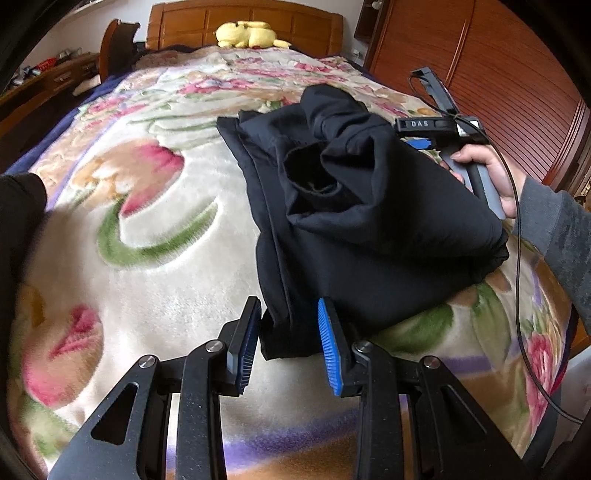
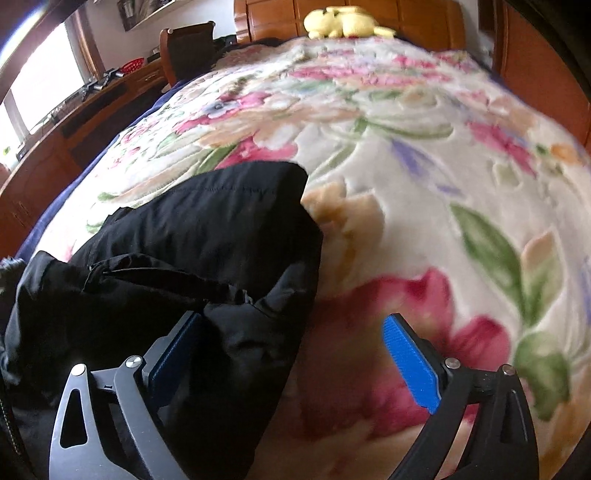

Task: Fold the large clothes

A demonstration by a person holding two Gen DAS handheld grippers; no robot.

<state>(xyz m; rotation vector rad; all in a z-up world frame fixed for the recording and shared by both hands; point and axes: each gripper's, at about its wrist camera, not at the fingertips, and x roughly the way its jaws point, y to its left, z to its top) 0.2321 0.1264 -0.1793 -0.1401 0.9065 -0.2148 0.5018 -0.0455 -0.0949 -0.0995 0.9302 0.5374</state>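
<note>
Two grippers at work over one black garment [image 1: 369, 221], folded into a thick bundle on the floral blanket [image 1: 166, 258] of a bed. Left gripper [image 1: 290, 347] at about 6 o'clock in its own view, jaws moderately apart, blue pads [image 1: 330, 350] on either side of the near corner of the garment without pressing it; the left pad seems to touch the cloth edge, though hard to say for sure. Garment spread from that corner up toward 1 o'clock, with a sleeve or rolled part [image 1: 325, 107] standing on top and a round cuff opening [image 1: 310, 173] facing the camera. Right hand [image 1: 491, 177] at 3 o'clock in the left view, around the grey handle of the right gripper, a black cable [image 1: 517, 258] hanging below it. Right gripper [image 2: 291, 354] in its own view with jaws wide apart, left finger [image 2: 173, 350] pressed against or partly under the black fabric, right finger [image 2: 410, 362] free above the blanket, nothing clamped. Garment at 8 o'clock there. Yellow plush toy [image 1: 247, 35] at 12 o'clock by the wooden headboard [image 1: 184, 22]; wooden wardrobe [image 1: 498, 74] at 2 o'clock.
</note>
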